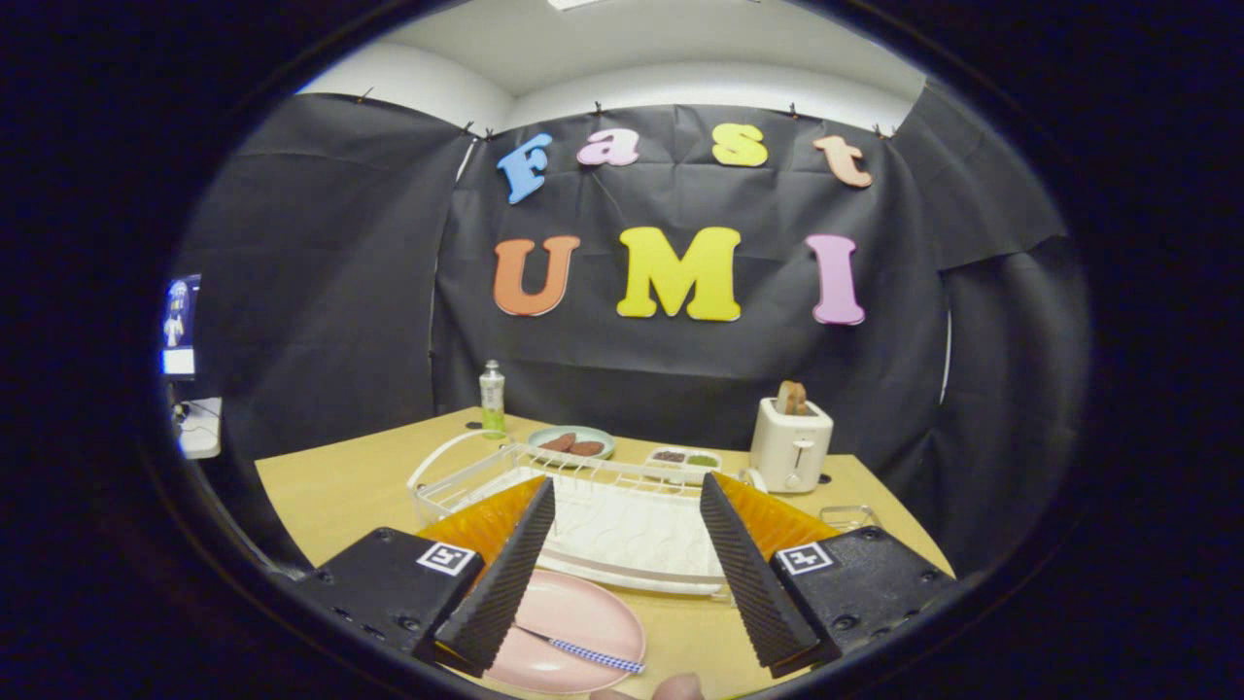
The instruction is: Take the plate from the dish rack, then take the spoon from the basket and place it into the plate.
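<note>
The pink plate (573,632) lies flat on the wooden table (330,486), on the near side of the white dish rack (622,525), so it is already out of the rack. The spoon (583,653), with a blue-and-white checked handle, rests on the plate, its handle pointing toward the right rim. Judging from this, both steps of the task seem finished, and nothing clear is left except to draw back. The gripper (627,583) hangs above the near edge of the table with its fingers wide apart and nothing between them. The left finger (505,574) covers part of the plate. The basket cannot be made out with certainty.
</note>
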`<action>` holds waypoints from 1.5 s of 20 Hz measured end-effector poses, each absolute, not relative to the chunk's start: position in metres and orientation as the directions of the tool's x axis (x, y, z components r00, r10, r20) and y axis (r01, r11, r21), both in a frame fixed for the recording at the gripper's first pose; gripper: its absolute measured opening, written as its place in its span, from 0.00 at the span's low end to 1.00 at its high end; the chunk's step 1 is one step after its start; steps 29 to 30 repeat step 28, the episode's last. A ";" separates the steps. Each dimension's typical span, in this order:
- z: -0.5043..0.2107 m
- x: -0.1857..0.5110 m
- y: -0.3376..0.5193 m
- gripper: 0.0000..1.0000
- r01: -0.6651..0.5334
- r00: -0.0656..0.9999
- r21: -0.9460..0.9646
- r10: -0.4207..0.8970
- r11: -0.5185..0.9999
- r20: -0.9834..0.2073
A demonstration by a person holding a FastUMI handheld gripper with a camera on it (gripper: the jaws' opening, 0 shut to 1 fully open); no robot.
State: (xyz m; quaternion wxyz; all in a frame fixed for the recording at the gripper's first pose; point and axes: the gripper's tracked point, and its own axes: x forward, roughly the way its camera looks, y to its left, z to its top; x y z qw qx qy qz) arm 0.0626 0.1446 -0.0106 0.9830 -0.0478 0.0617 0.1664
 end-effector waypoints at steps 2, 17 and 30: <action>-0.007 0.056 0.138 0.98 -0.280 0.955 -0.057 0.272 0.958 -0.120; 0.026 0.039 0.109 0.99 -0.038 0.999 -0.033 0.038 0.999 0.023; 0.025 0.033 0.100 0.99 -0.018 1.000 -0.022 0.018 1.000 0.025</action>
